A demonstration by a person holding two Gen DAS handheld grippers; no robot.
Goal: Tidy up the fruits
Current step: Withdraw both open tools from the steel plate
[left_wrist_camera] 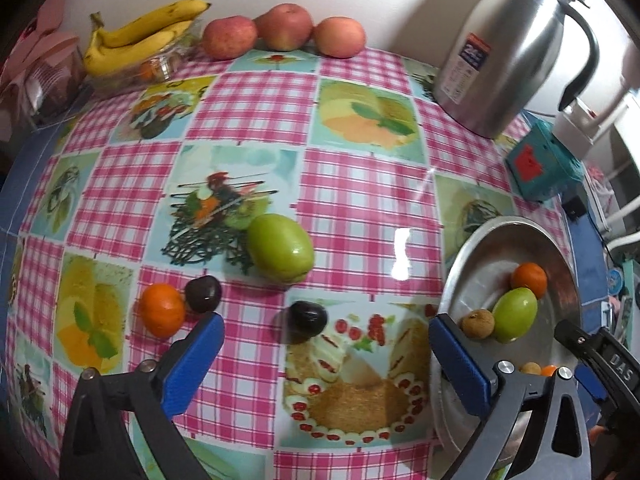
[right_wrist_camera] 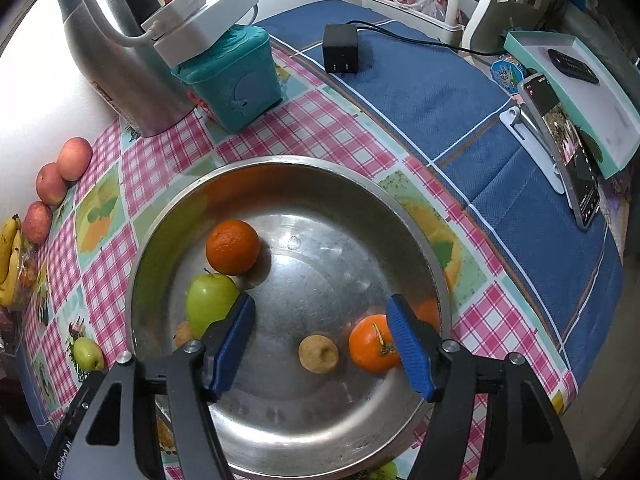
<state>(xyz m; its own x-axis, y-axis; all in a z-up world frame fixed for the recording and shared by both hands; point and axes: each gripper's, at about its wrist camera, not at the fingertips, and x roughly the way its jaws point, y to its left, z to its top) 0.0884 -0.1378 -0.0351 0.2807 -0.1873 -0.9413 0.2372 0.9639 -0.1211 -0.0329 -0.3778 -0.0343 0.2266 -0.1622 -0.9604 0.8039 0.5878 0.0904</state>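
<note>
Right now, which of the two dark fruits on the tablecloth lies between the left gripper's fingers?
The dark fruit by the printed cake; the other one touches the orange, outside the fingers.

Two oranges [right_wrist_camera: 232,246], an apple [right_wrist_camera: 211,303] and a small fruit [right_wrist_camera: 318,353] lie in the bowl [right_wrist_camera: 304,168]; a kettle [right_wrist_camera: 120,60] stands behind it on the surface [right_wrist_camera: 344,128].

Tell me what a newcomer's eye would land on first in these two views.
Probably the shiny metal bowl, which fills the right wrist view and holds two oranges, a green apple and small brown fruits. Then the loud pink checked tablecloth, with a loose green fruit, an orange and two dark fruits. A steel jug stands at the back.
</note>
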